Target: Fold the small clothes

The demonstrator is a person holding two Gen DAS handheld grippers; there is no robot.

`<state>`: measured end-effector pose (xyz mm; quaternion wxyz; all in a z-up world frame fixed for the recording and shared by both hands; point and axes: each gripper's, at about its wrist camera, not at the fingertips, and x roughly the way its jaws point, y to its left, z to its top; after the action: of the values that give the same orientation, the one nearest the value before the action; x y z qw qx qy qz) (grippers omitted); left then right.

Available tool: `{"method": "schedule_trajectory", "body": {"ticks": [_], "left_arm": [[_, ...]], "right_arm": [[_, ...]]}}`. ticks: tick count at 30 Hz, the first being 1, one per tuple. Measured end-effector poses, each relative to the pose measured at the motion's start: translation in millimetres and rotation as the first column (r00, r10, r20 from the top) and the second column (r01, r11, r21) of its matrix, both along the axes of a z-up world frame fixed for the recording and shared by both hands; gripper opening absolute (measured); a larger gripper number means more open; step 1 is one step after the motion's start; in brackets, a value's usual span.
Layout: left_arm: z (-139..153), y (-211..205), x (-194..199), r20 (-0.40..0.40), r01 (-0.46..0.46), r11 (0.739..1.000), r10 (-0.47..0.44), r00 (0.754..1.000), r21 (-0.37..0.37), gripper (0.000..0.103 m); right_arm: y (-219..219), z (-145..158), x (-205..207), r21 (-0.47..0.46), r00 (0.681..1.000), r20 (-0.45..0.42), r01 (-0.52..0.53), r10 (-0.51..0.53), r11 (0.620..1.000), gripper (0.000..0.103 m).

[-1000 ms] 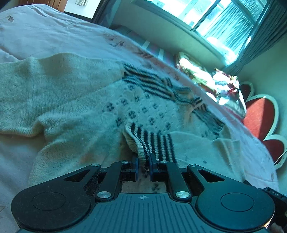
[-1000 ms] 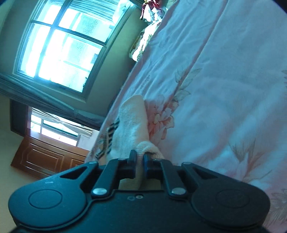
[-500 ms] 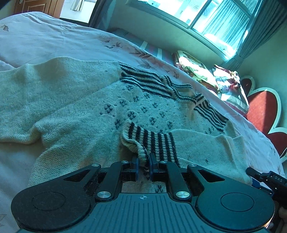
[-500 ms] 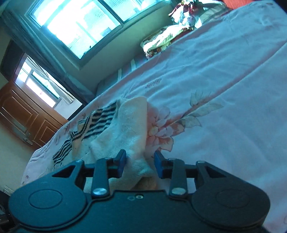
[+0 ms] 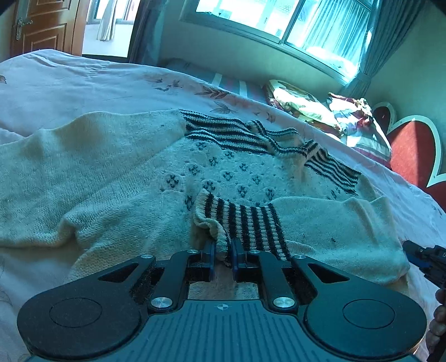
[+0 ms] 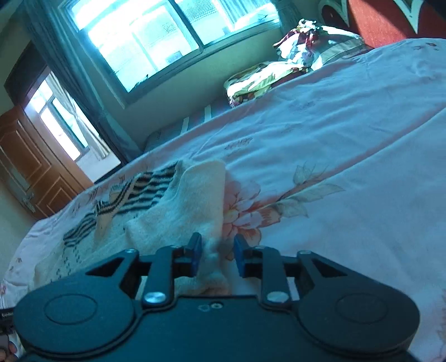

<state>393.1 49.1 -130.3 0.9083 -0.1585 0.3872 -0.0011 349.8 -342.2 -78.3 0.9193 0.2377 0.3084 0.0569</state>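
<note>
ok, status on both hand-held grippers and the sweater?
Left hand-held gripper shut on striped cuff. Right hand-held gripper closing, cream sleeve between jaws, unpinched. Sweater on bed, nothing in the way.

Home bedroom, bed (image 5: 83,83) with floral sheet, curtained window (image 6: 167,36), wooden door (image 6: 30,167)

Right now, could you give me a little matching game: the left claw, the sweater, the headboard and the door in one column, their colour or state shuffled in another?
Things:
1. left claw
2. sweater
3. headboard
4. door

Colour or state:
A. brown wood
B. red, heart-shaped
C. shut on the striped cuff
D. lying on the bed

Pairs: 1-C, 2-D, 3-B, 4-A
</note>
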Motion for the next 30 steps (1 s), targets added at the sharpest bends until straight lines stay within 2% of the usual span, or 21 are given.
{"method": "schedule_trajectory", "body": {"ticks": [3, 4, 6, 8, 9, 10, 11, 12, 13, 14, 16, 19, 21, 24, 26, 27, 30], "left_arm": [[14, 8, -15, 0.058, -0.062, 0.994, 0.057, 0.997, 0.085, 0.028], [19, 9, -17, 0.077, -0.068, 0.993, 0.061, 0.995, 0.098, 0.028], [28, 1, -16, 0.103, -0.031, 0.995, 0.021, 0.994, 0.099, 0.028], [29, -17, -7, 0.102, 0.052, 0.993, -0.063, 0.993, 0.110, 0.029], [24, -26, 0, 0.076, 0.092, 0.989, -0.102, 0.992, 0.118, 0.039], [16, -33, 7, 0.035, 0.121, 0.984, -0.127, 0.991, 0.133, 0.055], [5, -38, 12, -0.010, 0.138, 0.978, -0.138, 0.990, 0.158, 0.057], [5, -41, 10, 0.020, 0.138, 0.973, -0.144, 0.989, 0.186, 0.057], [9, -43, 10, 0.012, 0.141, 0.972, -0.146, 0.989, 0.188, 0.057], [15, -43, 10, 0.035, 0.136, 0.977, -0.144, 0.989, 0.167, 0.057], [27, -45, 10, 0.112, 0.128, 0.981, -0.145, 0.983, 0.147, 0.057], [32, -64, 29, 0.118, 0.162, 0.974, -0.182, 0.976, 0.159, 0.057], [30, -78, 44, 0.115, 0.189, 0.970, -0.207, 0.971, 0.154, 0.057], [20, -97, 60, 0.094, 0.205, 0.957, -0.227, 0.969, 0.204, 0.057], [8, -97, 66, 0.054, 0.199, 0.953, -0.216, 0.975, 0.229, 0.057], [5, -94, 63, 0.055, 0.189, 0.948, -0.209, 0.976, 0.257, 0.057], [2, -81, 54, 0.060, 0.168, 0.946, -0.191, 0.980, 0.276, 0.060]], "right_arm": [[3, 14, -6, -0.053, 0.998, 0.024, -0.049, 0.050, 0.997, 0.018], [7, 18, -6, -0.075, 0.996, 0.032, -0.075, 0.077, 0.994, 0.015], [21, 22, -3, -0.120, 0.989, 0.039, -0.134, 0.140, 0.984, 0.013], [34, 13, 5, -0.187, 0.987, -0.012, -0.162, 0.162, 0.969, 0.012], [38, 5, 9, -0.209, 0.985, -0.054, -0.171, 0.163, 0.963, 0.012], [39, -3, 13, -0.217, 0.983, -0.080, -0.177, 0.163, 0.960, 0.012], [36, -4, 13, -0.207, 0.984, -0.075, -0.175, 0.163, 0.963, 0.012], [34, 0, 15, -0.191, 0.983, -0.081, -0.177, 0.164, 0.966, 0.012], [31, 6, 16, -0.179, 0.984, -0.061, -0.175, 0.166, 0.968, 0.015], [28, 14, 16, -0.179, 0.987, -0.016, -0.162, 0.162, 0.970, 0.016], [27, 21, 25, -0.186, 0.988, 0.022, -0.147, 0.154, 0.971, 0.017], [29, 22, 54, -0.200, 0.990, 0.047, -0.118, 0.130, 0.973, 0.019], [32, 18, 74, -0.205, 0.991, 0.044, -0.112, 0.124, 0.972, 0.019], [37, 7, 96, -0.235, 0.988, 0.005, -0.150, 0.156, 0.960, 0.019], [37, -7, 105, -0.309, 0.989, -0.046, -0.150, 0.143, 0.939, 0.012], [32, -11, 106, -0.317, 0.990, -0.033, -0.138, 0.135, 0.938, 0.001], [25, -10, 105, -0.286, 0.992, -0.032, -0.123, 0.119, 0.950, 0.000]]}}
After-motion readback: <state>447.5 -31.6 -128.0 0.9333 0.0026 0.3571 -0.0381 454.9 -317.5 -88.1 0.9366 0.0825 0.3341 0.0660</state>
